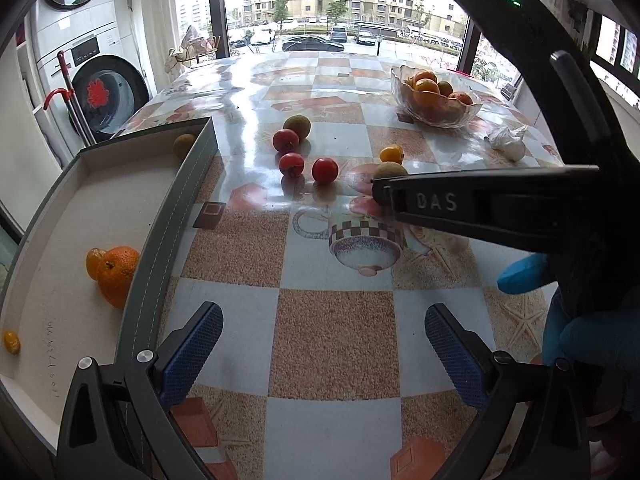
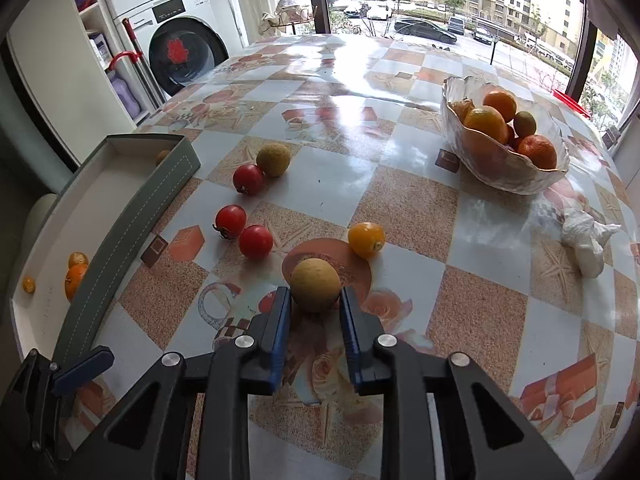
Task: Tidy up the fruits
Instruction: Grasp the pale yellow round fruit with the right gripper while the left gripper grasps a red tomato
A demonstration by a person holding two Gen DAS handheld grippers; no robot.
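left wrist view:
left gripper (image 1: 324,344): jaws wide apart, nothing between the blue pads, hovering over bare tablecloth just right of the tray
tray (image 1: 176,216): grey-walled, pale floor, at left edge of table; holds a mandarin (image 1: 116,274) against the near wall with a kumquat (image 1: 93,262) touching it, another kumquat (image 1: 12,342) near the corner, a brownish fruit (image 1: 183,145) at the far end
right gripper, seen from here (image 1: 378,196): its finger reaches in from the right, tip at the tan round fruit (image 1: 390,170); grip itself hidden from this side
loose fruit: three red tomatoes (image 1: 290,164) in a cluster, a greenish-brown fruit (image 1: 298,126) behind them, an orange cherry tomato (image 1: 392,154) beside the tan one

right wrist view:
right gripper (image 2: 315,300): jaws narrowed around the tan round fruit (image 2: 315,285), pads at both flanks; whether they already press it, cannot tell
fruit position: on the table on a red printed circle, still looks seated on the cloth
doing it well: I'd say close gently on the widest part, it's round and would likely roll or pop forward if pinched near the front; lift straight up before swinging left
in the way: orange cherry tomato (image 2: 366,240) just beyond to the right, two red tomatoes (image 2: 256,242) near on the left; a low sweep toward the tray (image 2: 132,216) could knock them, and the tray wall needs clearing
other things: glass bowl (image 2: 504,168) of oranges far right, crumpled white bag (image 2: 584,240) near it, washing machine (image 2: 180,48) beyond the table, none in the path
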